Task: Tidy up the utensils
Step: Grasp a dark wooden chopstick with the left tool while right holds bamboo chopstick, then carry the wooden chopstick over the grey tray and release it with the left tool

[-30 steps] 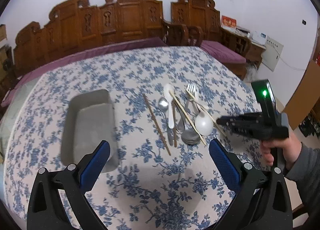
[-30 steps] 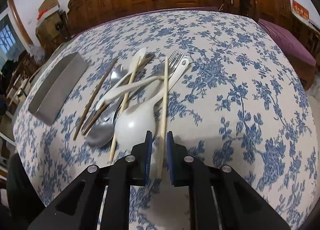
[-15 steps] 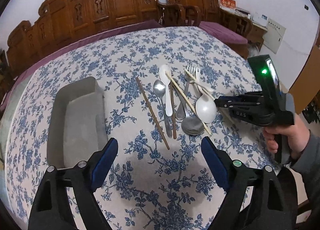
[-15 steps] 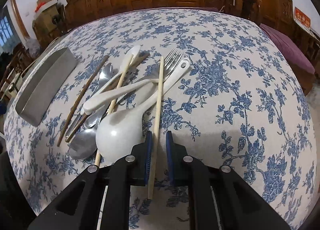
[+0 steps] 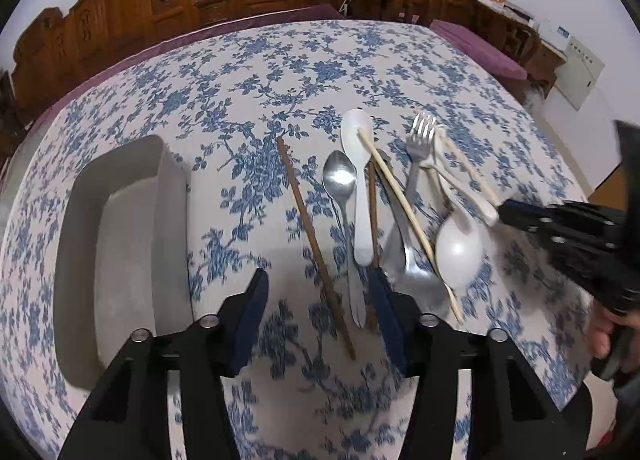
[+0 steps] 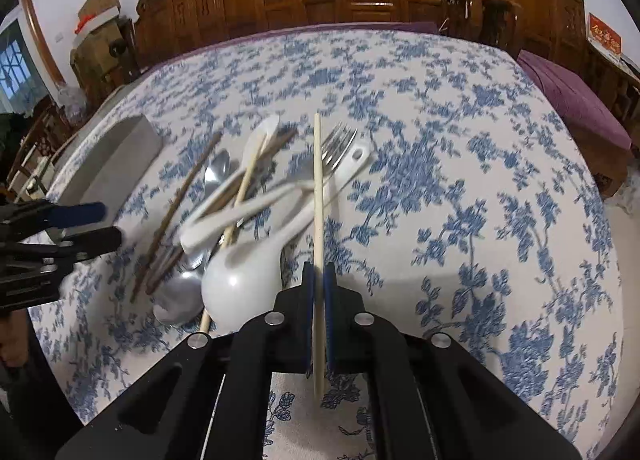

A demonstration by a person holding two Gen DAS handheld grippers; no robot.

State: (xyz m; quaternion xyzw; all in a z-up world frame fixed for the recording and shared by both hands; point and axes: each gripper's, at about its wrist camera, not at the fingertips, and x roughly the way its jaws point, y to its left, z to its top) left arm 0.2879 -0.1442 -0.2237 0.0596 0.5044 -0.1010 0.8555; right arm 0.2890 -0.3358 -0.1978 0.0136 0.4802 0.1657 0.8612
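So the right gripper [image 6: 319, 280] has its jaws clamped tight on a pale chopstick [image 6: 318, 196], which runs straight out ahead between the blue pads and crosses over the fork [image 6: 338, 144] and the handle of the big white spoon [image 6: 244, 280]. The left gripper [image 5: 318, 300] is over the near end of the pile with its jaws about half open; they've just been closing in, and the dark brown chopstick [image 5: 308, 228] plus the handle end of the small metal spoon [image 5: 340, 176] sit in the gap, but the pads don't look like they're pressing on anything.

The rest of the utensils are heaped together on the blue-flowered desk [image 5: 280, 72]: a second white spoon [image 5: 358, 164], a second pale chopstick [image 5: 400, 196] lying diagonally across it, and a larger metal spoon [image 5: 416, 280], partly buried. There's probably a second dark chopstick under there too, hard to say with the blur.

The grey tray [image 5: 120, 252] sits just left of the pile, nothing in it that I can see.
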